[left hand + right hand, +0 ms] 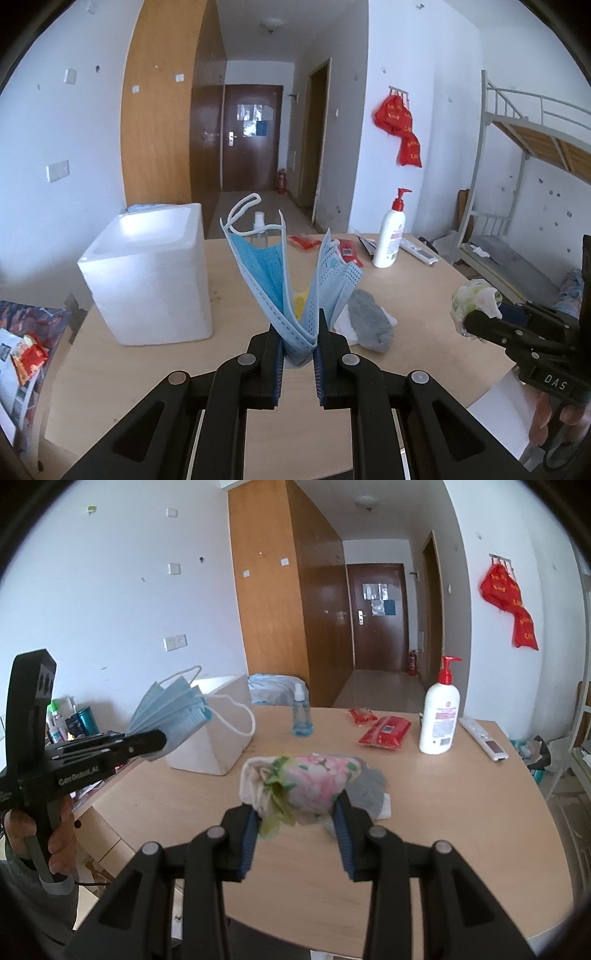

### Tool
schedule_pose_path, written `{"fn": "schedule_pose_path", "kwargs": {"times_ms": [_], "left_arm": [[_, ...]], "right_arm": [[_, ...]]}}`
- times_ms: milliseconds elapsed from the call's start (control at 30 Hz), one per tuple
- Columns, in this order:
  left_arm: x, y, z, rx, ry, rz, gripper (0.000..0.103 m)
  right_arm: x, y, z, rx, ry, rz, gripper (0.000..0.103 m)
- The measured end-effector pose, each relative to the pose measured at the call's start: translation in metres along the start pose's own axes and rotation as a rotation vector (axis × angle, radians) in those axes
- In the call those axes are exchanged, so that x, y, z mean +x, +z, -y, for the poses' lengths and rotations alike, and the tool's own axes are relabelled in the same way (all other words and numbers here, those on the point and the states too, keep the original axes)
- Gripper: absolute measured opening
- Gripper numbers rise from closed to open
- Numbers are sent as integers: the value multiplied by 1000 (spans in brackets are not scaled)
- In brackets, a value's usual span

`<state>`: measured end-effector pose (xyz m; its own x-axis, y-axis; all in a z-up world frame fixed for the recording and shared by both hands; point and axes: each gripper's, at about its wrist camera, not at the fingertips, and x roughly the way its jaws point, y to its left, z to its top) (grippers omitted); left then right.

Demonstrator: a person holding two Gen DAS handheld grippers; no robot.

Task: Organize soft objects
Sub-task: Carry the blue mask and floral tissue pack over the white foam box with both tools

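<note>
My left gripper (pixel 298 338) is shut on a folded blue face mask (pixel 280 280) and holds it up above the table; it also shows in the right wrist view (pixel 173 712) at the left. My right gripper (pixel 297 814) is shut on a floral cloth bundle (pixel 306 782), held above the table; in the left wrist view the bundle (pixel 474 301) is at the right. A grey sock (pixel 369 317) lies on white cloth on the wooden table (pixel 461 812), with something yellow (pixel 300 299) behind the mask.
A white foam box (pixel 147 277) stands on the table's left. At the back stand a lotion pump bottle (pixel 439 716), a spray bottle (pixel 301 712), red packets (pixel 386 731) and a remote (pixel 484 738). A bunk bed (pixel 524 184) is at the right.
</note>
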<state>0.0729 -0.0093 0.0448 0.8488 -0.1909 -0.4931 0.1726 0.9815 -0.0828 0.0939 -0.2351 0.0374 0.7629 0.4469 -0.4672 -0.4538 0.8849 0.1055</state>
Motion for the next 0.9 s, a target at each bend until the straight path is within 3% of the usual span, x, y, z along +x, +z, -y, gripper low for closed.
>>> {"fn": "schedule_pose_path", "kwargs": {"times_ms": [267, 533, 900], "left_arm": [[-12, 0, -18, -17, 77, 37, 15], [-27, -3, -57, -60, 210, 62, 15], [-51, -14, -104, -116, 322, 64, 15]], "right_arm": [[18, 11, -20, -21, 61, 4, 42], [46, 26, -56, -67, 168, 3, 42], [77, 42, -108, -142, 279, -10, 42]]}}
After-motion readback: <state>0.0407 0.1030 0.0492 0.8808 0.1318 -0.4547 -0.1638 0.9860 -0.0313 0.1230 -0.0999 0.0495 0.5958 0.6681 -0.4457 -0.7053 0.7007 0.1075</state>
